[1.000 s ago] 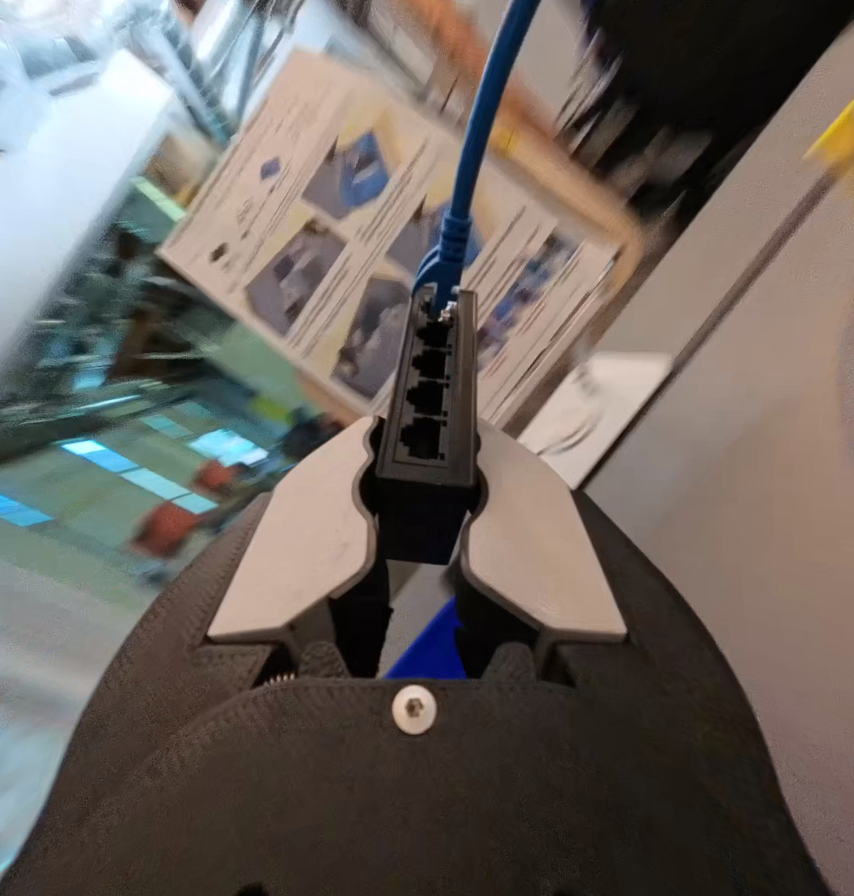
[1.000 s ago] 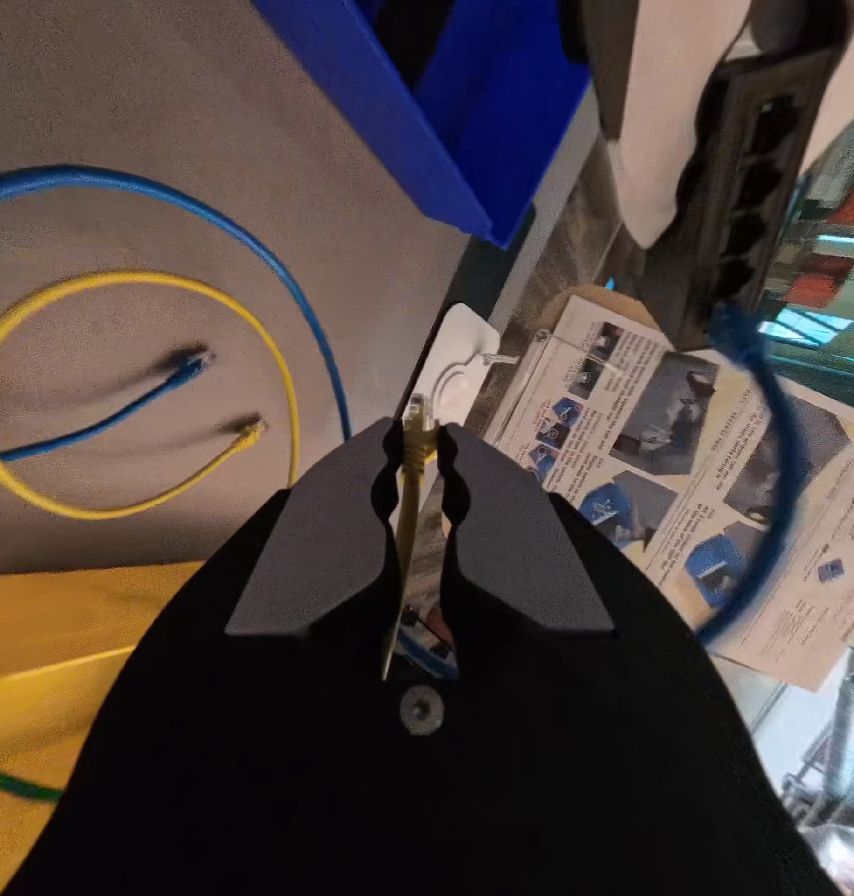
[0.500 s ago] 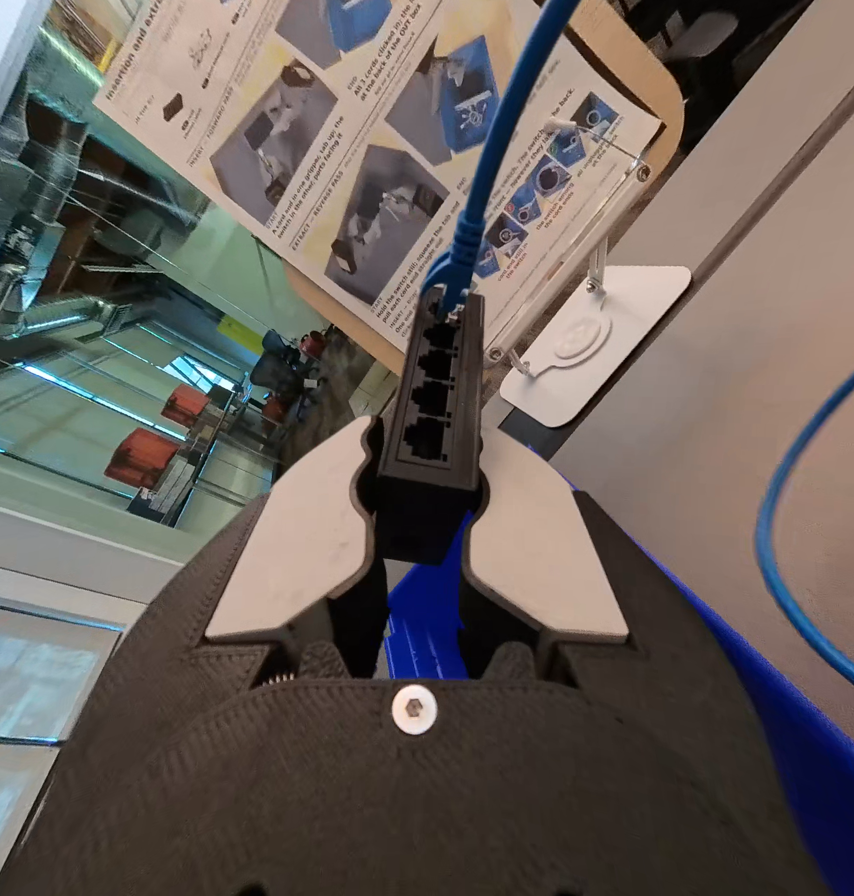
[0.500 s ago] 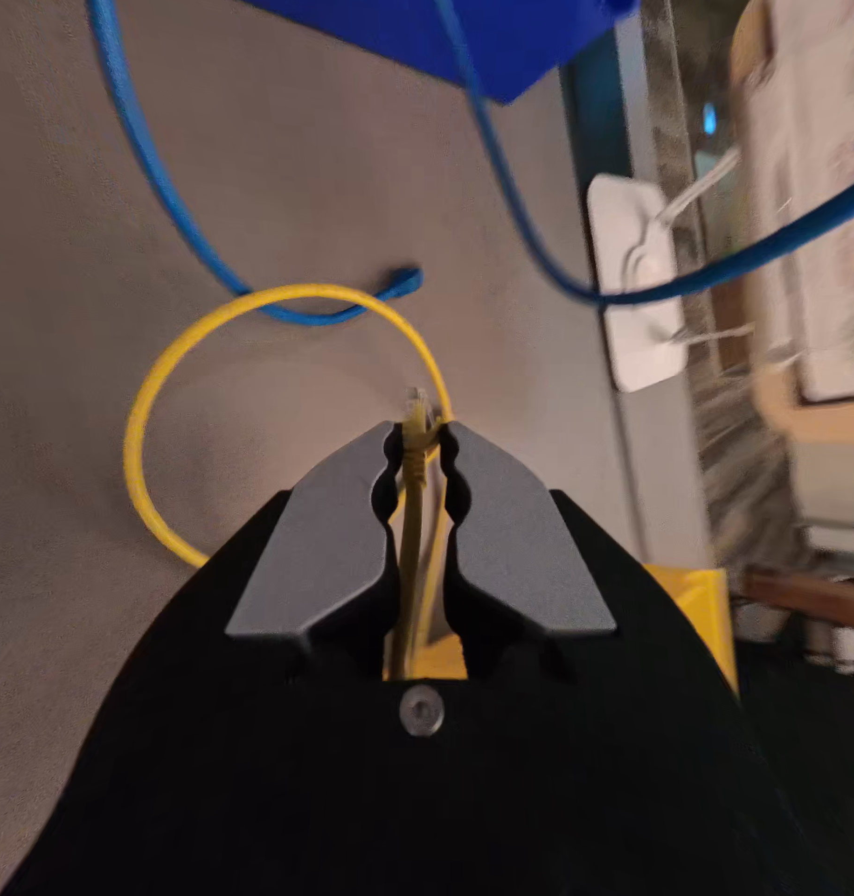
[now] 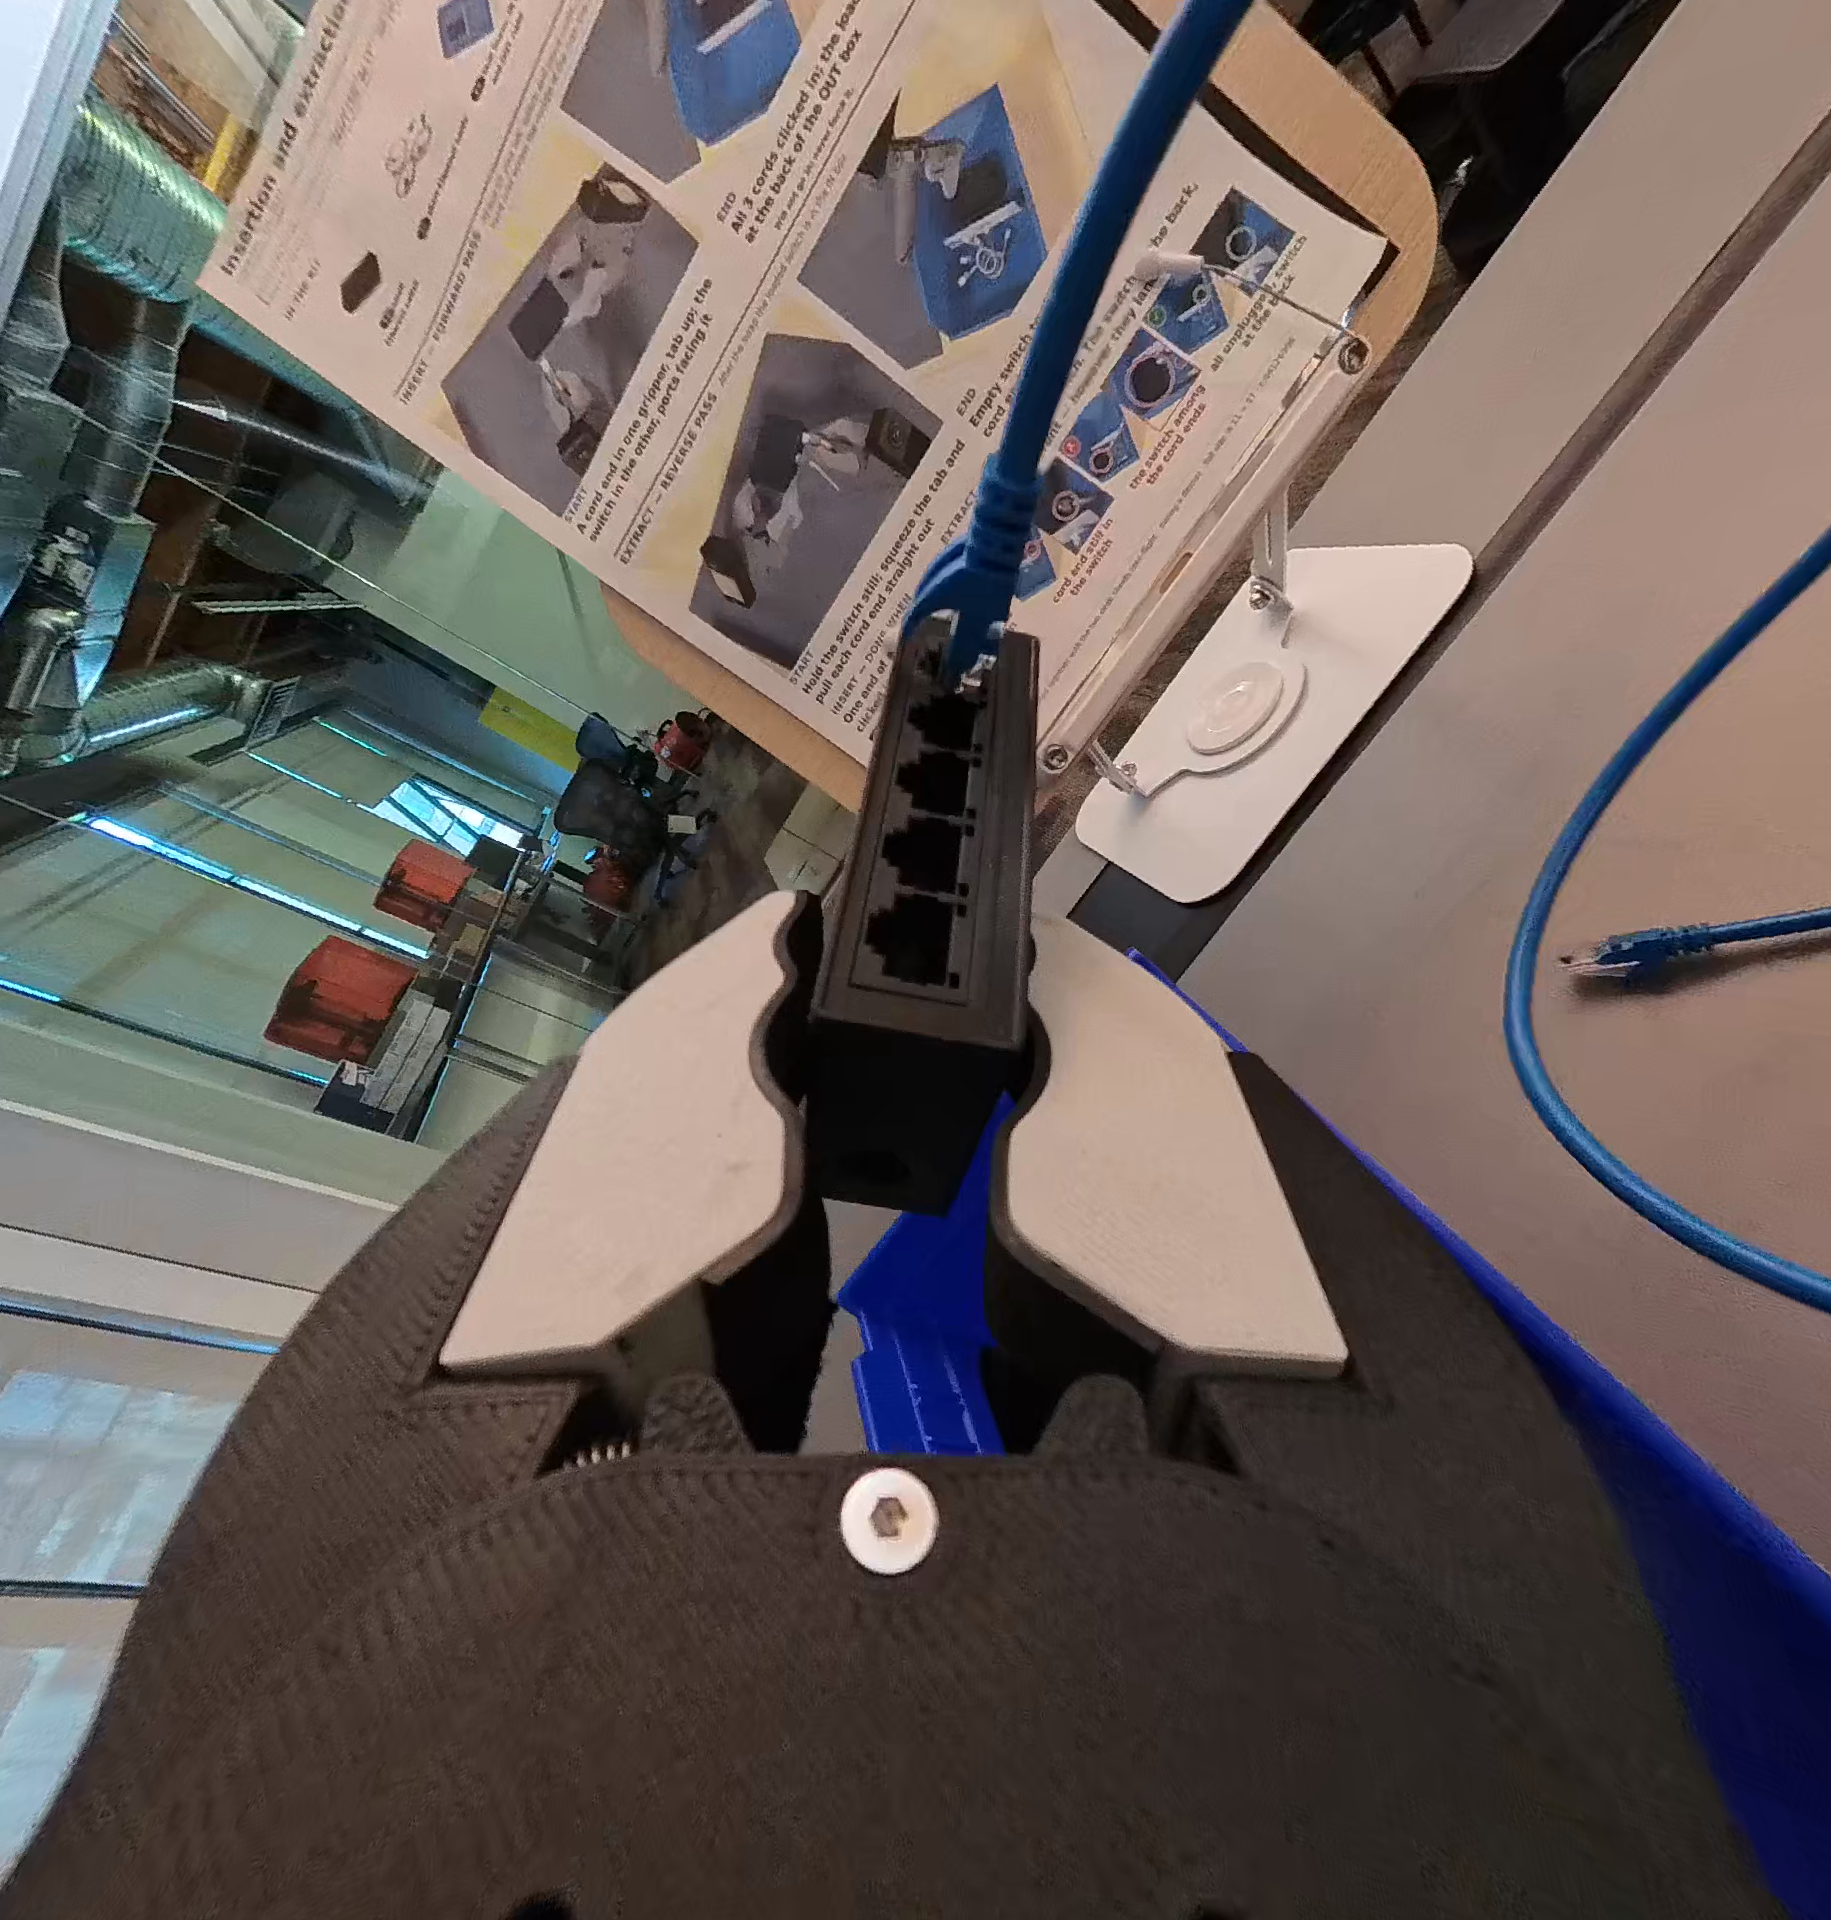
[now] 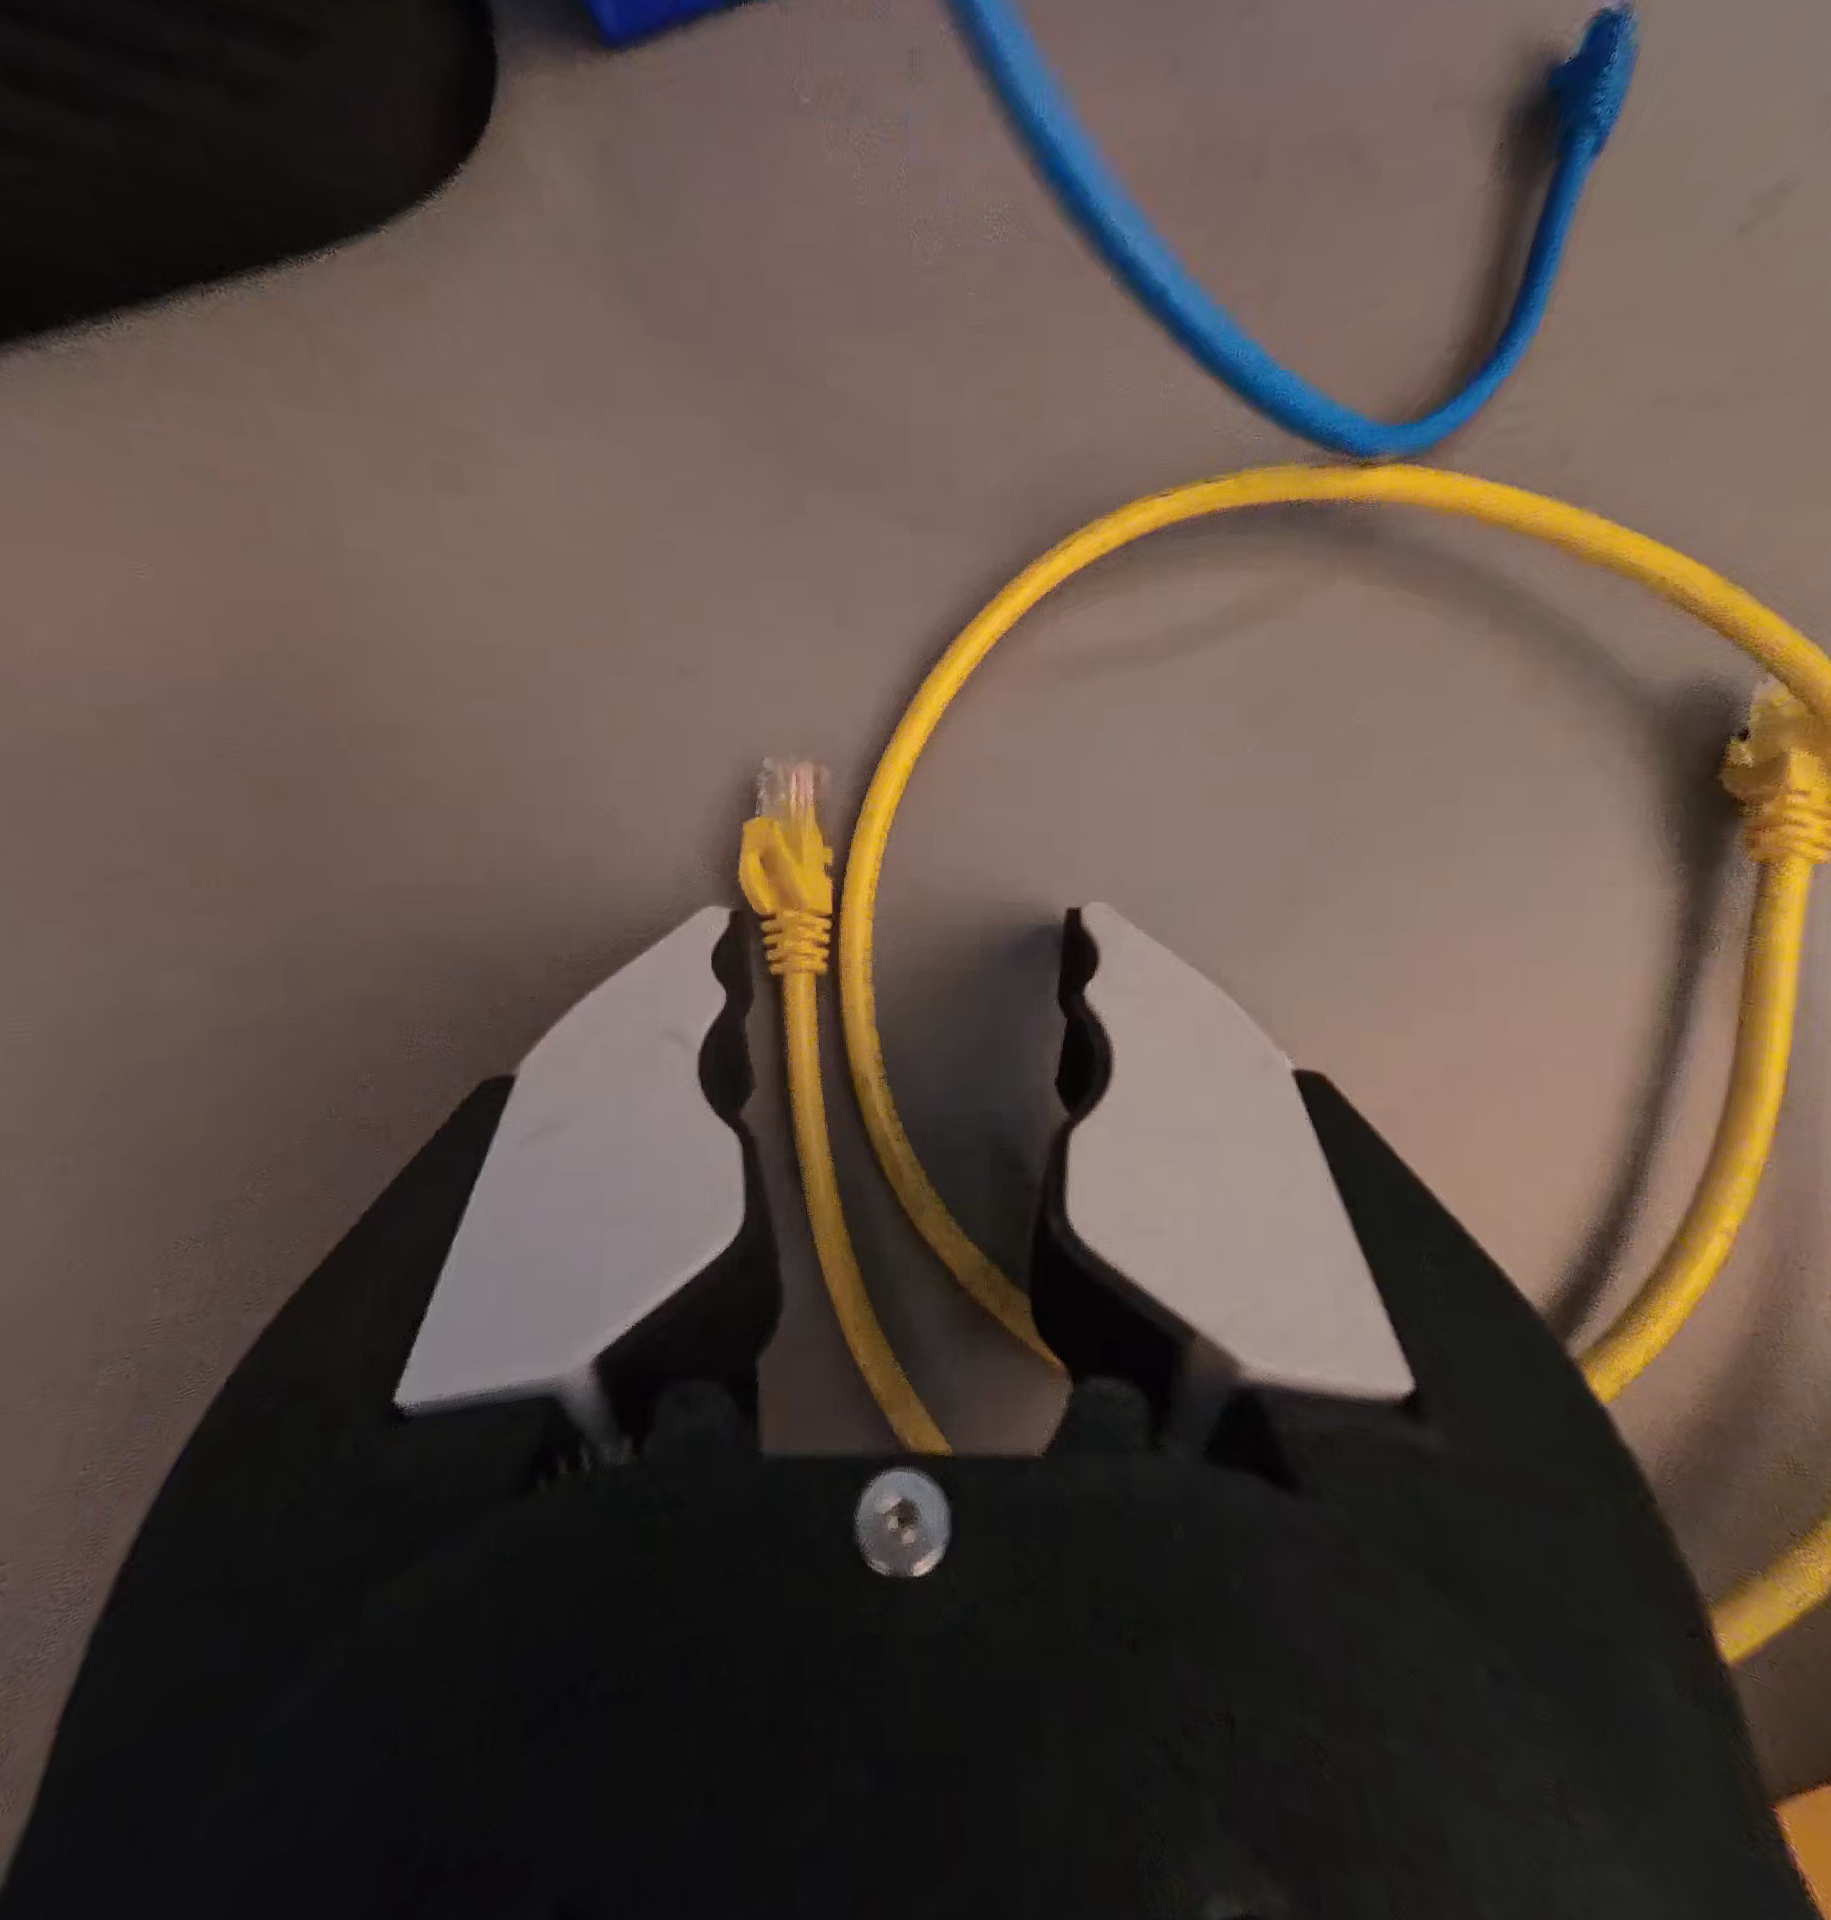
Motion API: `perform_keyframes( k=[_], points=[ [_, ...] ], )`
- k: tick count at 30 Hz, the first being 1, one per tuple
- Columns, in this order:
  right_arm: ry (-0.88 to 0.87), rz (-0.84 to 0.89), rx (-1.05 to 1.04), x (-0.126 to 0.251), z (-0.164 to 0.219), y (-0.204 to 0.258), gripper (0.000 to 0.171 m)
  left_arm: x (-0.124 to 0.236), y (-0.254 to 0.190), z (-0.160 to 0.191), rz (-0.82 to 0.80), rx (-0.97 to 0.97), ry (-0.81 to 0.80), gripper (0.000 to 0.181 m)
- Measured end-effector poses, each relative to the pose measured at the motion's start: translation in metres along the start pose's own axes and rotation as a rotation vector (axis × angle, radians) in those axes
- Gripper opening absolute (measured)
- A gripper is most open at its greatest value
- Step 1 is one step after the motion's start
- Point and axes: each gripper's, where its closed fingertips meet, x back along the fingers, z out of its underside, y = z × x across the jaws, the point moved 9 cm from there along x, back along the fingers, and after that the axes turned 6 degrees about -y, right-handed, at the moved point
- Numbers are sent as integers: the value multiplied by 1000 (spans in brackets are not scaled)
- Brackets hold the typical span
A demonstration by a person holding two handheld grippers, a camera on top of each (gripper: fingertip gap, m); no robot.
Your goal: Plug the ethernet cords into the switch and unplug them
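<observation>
My left gripper (image 5: 911, 997) is shut on a black ethernet switch (image 5: 937, 862), held in the air with its row of ports facing up. A blue cord (image 5: 1087, 260) is plugged into the farthest port; its free plug (image 5: 1617, 951) lies on the grey table. The three nearer ports are empty. My right gripper (image 6: 895, 925) is open just above the table. A yellow cord (image 6: 994, 727) lies looped there, one plug (image 6: 786, 842) just past the left fingertip, loose between the fingers. Its other plug (image 6: 1784, 779) lies at the right. The blue cord (image 6: 1150, 239) lies beyond.
A blue bin (image 5: 1669, 1558) sits under and right of my left gripper. A printed instruction sheet in a clear stand (image 5: 786, 343) with a white base (image 5: 1275, 727) stands at the table's far edge. A yellow bin corner (image 6: 1825, 1860) shows at lower right. Left tips to right tips: about 35 centimeters.
My right gripper has opened and let go of the yellow plug, which now lies on the table between its fingers. My left gripper holds the switch almost still.
</observation>
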Motion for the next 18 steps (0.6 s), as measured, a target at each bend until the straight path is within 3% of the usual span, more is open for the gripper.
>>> perform_keyframes(
  k=[3,5,7,12,18],
  points=[
    [-1,-9,42,-9,-4,8,45,3,1,-3,-11,-7,-10,32],
    [6,-39,68,-14,-8,11,24,5,1,-5,-16,-14,-15,32],
    [37,-43,50,-17,-14,9,18,6,1,-7,-20,-17,-21,32],
    [-31,-231,-224,-20,-19,7,16,9,2,-8,-22,-20,-26,32],
    [-375,-481,-498,19,-46,6,17,13,8,-7,-41,-6,-32,32]
  ],
)
